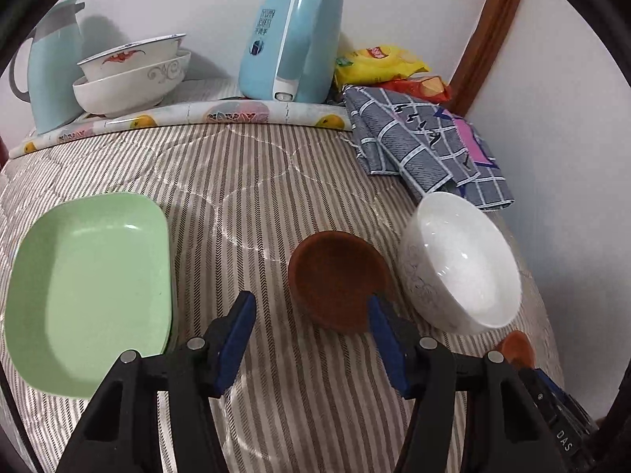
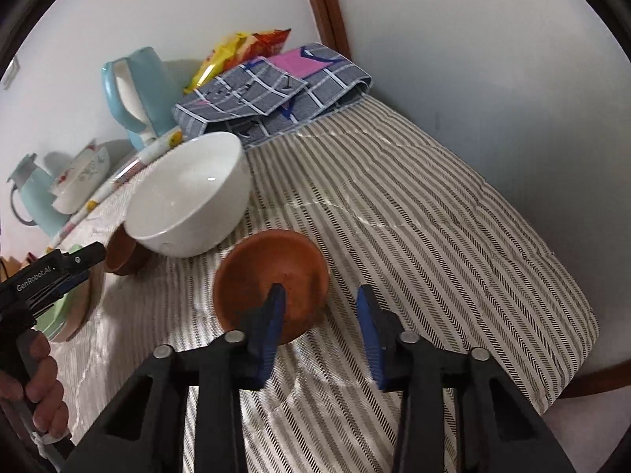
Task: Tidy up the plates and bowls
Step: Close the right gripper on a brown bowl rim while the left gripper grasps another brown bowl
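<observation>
i'd say we're early on: nothing in the front work area looks stacked yet. right gripper has its left finger over a brown saucer-bowl w/ the rim between the jaws, not clamped as far as i can tell. left gripper has its jaws apart and empty over the striped quilt, its right finger in front of another brown bowl. count up front: 2 brown bowls, 1 white bowl between them, 1 green square plate, poss. more stacked under it. at the back, 2 patterned bowls already nested; 2 kettles.
</observation>
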`<state>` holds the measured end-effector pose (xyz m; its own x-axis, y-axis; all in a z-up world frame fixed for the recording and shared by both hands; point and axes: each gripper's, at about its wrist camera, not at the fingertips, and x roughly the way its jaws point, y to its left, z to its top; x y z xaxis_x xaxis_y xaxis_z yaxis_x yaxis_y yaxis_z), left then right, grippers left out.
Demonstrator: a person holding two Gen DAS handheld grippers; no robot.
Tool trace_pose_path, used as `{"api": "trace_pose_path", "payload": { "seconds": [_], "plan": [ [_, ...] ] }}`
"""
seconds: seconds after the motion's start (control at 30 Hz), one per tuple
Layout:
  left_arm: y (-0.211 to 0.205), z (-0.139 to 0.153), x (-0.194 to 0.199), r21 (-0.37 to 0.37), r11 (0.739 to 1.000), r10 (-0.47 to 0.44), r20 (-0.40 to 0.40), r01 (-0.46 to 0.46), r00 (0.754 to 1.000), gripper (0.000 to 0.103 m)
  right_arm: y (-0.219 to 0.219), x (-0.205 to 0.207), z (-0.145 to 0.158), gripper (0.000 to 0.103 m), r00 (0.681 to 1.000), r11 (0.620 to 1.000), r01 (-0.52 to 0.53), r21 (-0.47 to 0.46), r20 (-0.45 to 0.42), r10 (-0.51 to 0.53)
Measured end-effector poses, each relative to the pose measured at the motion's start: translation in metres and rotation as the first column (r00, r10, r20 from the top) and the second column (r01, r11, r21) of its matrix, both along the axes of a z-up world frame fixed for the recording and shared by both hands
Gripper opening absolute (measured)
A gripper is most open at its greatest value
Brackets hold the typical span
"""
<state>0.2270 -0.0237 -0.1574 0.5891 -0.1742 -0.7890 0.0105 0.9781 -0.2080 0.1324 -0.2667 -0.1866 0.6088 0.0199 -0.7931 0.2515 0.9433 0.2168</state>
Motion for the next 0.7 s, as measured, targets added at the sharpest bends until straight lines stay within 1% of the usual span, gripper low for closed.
{"api": "trace_pose_path", "payload": {
  "seconds": [0.13, 0.2, 0.27, 0.33, 0.4, 0.47, 0.5, 0.57, 0.6, 0.63, 0.67, 0.7],
  "plan": [
    [-0.003, -0.008, 0.009, 0.014, 1.000, 0.007, -0.019, -0.007, 1.000, 0.053, -0.001, 0.005, -0.005, 0.035, 1.000, 1.000, 0.006, 0.017, -0.007, -0.006],
    [-0.003, -0.013, 0.013, 0.008, 1.000, 0.014, -0.032, -0.014, 0.999, 0.051, -0.001, 0.008, -0.008, 0.035, 1.000, 1.000, 0.000, 0.021, -0.011, 0.000],
    [-0.002, -0.016, 0.017, 0.001, 1.000, 0.019, -0.041, -0.019, 0.999, 0.049, 0.001, 0.010, -0.012, 0.035, 1.000, 1.000, -0.001, 0.019, -0.020, 0.001],
    [-0.004, -0.020, 0.020, 0.011, 1.000, 0.020, -0.045, -0.020, 0.999, 0.047, 0.003, 0.014, -0.014, 0.035, 1.000, 1.000, -0.003, 0.010, -0.023, 0.003],
    [-0.004, -0.023, 0.023, 0.020, 1.000, 0.023, -0.053, -0.022, 0.998, 0.044, 0.004, 0.015, -0.014, 0.035, 1.000, 1.000, -0.003, -0.004, -0.017, 0.003],
    [-0.004, -0.026, 0.027, 0.013, 1.000, 0.026, -0.062, -0.025, 0.998, 0.040, 0.005, 0.015, -0.014, 0.035, 1.000, 1.000, -0.001, -0.010, -0.014, 0.000],
    [-0.004, -0.026, 0.027, 0.017, 0.999, 0.032, -0.050, -0.031, 0.998, 0.036, 0.005, 0.015, -0.014, 0.035, 1.000, 1.000, 0.000, -0.015, -0.010, 0.000],
    [-0.004, -0.027, 0.029, 0.029, 0.999, 0.034, -0.047, -0.033, 0.998, 0.033, 0.005, 0.015, -0.014, 0.035, 1.000, 1.000, -0.003, -0.023, -0.006, 0.003],
    [-0.005, -0.027, 0.029, 0.034, 0.999, 0.034, -0.045, -0.032, 0.998, 0.029, 0.005, 0.015, -0.015, 0.035, 1.000, 1.000, -0.003, -0.024, -0.004, 0.003],
    [-0.005, -0.028, 0.030, 0.037, 0.999, 0.034, -0.043, -0.033, 0.998, 0.028, 0.005, 0.016, -0.015, 0.035, 1.000, 1.000, 0.000, -0.023, -0.002, 0.000],
    [-0.005, -0.028, 0.031, 0.031, 0.999, 0.032, -0.041, -0.031, 0.999, 0.025, 0.004, 0.016, -0.015, 0.033, 1.000, 1.000, 0.002, -0.026, 0.001, -0.002],
    [-0.004, -0.028, 0.031, 0.019, 1.000, 0.025, -0.038, -0.024, 0.999, 0.020, 0.004, 0.016, -0.015, 0.032, 1.000, 1.000, 0.000, -0.027, 0.003, 0.000]
  ]
}}
